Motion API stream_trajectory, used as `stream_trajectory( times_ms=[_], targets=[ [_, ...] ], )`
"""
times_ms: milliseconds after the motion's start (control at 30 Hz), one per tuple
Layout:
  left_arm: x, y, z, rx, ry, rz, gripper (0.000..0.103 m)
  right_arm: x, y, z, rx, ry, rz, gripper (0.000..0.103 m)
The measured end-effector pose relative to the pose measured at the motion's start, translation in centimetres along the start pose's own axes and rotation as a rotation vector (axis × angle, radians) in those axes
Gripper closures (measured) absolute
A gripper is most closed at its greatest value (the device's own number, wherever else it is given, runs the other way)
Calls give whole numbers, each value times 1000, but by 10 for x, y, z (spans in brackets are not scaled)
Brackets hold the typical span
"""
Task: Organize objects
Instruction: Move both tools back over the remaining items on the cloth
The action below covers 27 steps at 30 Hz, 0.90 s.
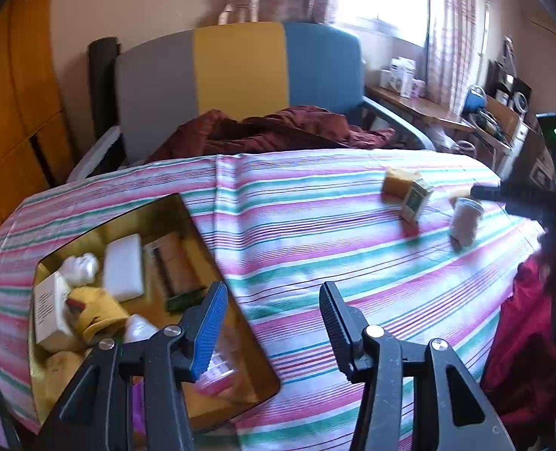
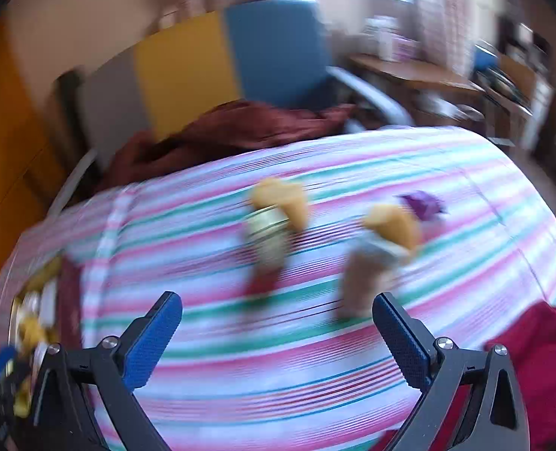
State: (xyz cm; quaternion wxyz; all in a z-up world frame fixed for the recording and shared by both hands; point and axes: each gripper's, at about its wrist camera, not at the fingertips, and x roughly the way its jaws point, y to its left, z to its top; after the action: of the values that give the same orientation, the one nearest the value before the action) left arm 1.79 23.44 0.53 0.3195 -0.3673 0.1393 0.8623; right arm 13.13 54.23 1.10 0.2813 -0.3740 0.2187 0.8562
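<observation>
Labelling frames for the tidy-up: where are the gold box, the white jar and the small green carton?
gold box (image 1: 187, 221), left wrist view, far rim
white jar (image 1: 465, 221), left wrist view, side
small green carton (image 1: 415, 201), left wrist view, front face

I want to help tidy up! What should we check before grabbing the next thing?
1. Left hand-held gripper empty, jaws apart: ok.
2. Right hand-held gripper empty, jaws wide: ok.
3. Gold rectangular tin tray has room: ok, near end looks free.
4. Small green-and-white cardboard box still outside the tray: not ok.
5. White plastic bottle upright: cannot tell, blurred.
</observation>
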Motion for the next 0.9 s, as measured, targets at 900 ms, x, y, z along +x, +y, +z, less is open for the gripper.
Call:
stream_trajectory(
  times_ms=[900],
  targets=[
    [141,-144,73,273,54,-320,51,40,-119,13,470,21,37,0]
  ],
)
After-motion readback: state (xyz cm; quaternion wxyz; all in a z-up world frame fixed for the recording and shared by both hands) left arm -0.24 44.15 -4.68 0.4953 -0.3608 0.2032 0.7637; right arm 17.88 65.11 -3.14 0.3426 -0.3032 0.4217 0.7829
